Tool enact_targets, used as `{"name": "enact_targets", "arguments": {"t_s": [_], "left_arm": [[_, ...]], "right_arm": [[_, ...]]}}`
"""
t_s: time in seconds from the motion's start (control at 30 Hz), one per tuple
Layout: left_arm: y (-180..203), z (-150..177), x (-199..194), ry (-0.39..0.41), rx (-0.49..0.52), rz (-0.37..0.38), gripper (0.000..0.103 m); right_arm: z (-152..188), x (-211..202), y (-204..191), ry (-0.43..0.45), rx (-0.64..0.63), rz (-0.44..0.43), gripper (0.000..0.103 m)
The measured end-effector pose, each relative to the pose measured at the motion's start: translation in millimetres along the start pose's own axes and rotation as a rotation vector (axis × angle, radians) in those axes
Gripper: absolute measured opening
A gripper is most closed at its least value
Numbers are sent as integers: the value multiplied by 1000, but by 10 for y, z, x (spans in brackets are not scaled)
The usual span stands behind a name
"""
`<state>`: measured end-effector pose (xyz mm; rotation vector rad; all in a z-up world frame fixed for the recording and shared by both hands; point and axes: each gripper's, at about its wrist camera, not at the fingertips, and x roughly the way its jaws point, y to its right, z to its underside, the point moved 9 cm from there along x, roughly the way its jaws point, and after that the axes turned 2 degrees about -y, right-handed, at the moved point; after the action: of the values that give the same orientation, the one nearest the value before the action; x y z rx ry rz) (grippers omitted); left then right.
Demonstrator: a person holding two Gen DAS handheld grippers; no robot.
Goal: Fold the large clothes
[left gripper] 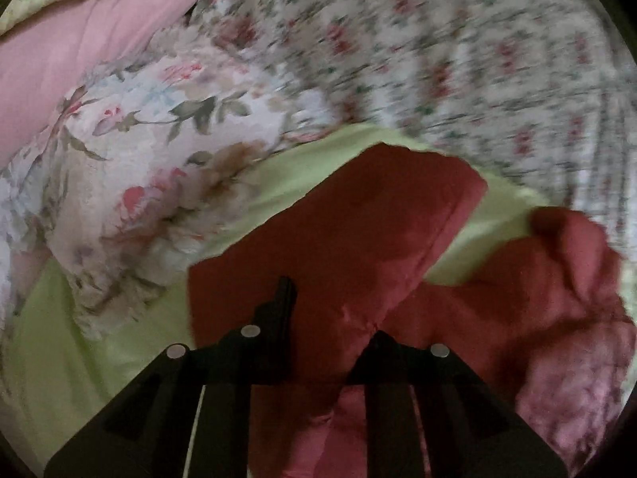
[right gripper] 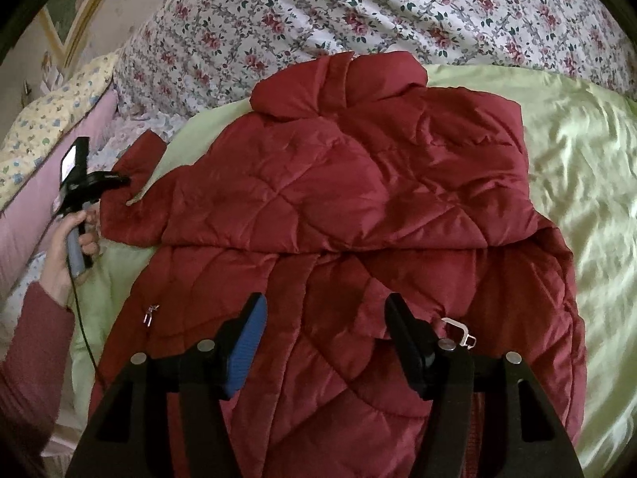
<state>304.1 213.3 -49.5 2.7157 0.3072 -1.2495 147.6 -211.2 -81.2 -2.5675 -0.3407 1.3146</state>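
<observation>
A red quilted jacket (right gripper: 350,215) is seen spread across a light green satin sheet (right gripper: 577,183) on the bed, filling the centre of the right wrist view. Its collar (right gripper: 338,79) is turned toward the top of the frame, and the upper part is folded down over the lower body along a crease running across mid-frame. A sleeve (right gripper: 135,183) extends to the left edge of the garment. A metal zipper pull (right gripper: 460,332) is noted at lower right, a smaller one (right gripper: 149,314) at lower left.

The right gripper (right gripper: 322,342) is held low over the jacket's lower half; its fingers are spread wide, with nothing between them. One finger carries a blue pad (right gripper: 247,350).

The left gripper (right gripper: 113,179) is observed at the left of the right wrist view, held in the left hand (right gripper: 69,247), its tip at the sleeve. In the left wrist view the left gripper (left gripper: 330,314) is seen with red fabric (left gripper: 338,231) lying between and over its fingers; whether they are pinching it cannot be told, the frame being blurred.

A rose-patterned floral quilt (right gripper: 358,8) is recorded across the top of the frame, a pink pillow (left gripper: 79,51) at upper left of the left wrist view, and a large-flowered cushion (left gripper: 151,151) below it
</observation>
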Motion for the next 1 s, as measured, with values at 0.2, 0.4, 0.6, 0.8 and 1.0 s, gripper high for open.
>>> {"name": "enact_targets", "arguments": {"t_s": [0.2, 0.4, 0.6, 0.8, 1.0], "left_arm": [[599, 49, -432, 68, 30, 190, 12], [1315, 247, -798, 82, 106, 412, 12], [2000, 563, -957, 74, 214, 515, 12], [2513, 879, -859, 34, 278, 550, 12], [2869, 1194, -766, 3, 335, 559, 12]], "right_arm": [[20, -52, 12, 8, 8, -7, 63], [44, -96, 96, 16, 42, -12, 63], [19, -139, 182, 23, 122, -80, 63], [-115, -202, 291, 45, 183, -130, 65], [-331, -214, 431, 79, 265, -199, 65]]}}
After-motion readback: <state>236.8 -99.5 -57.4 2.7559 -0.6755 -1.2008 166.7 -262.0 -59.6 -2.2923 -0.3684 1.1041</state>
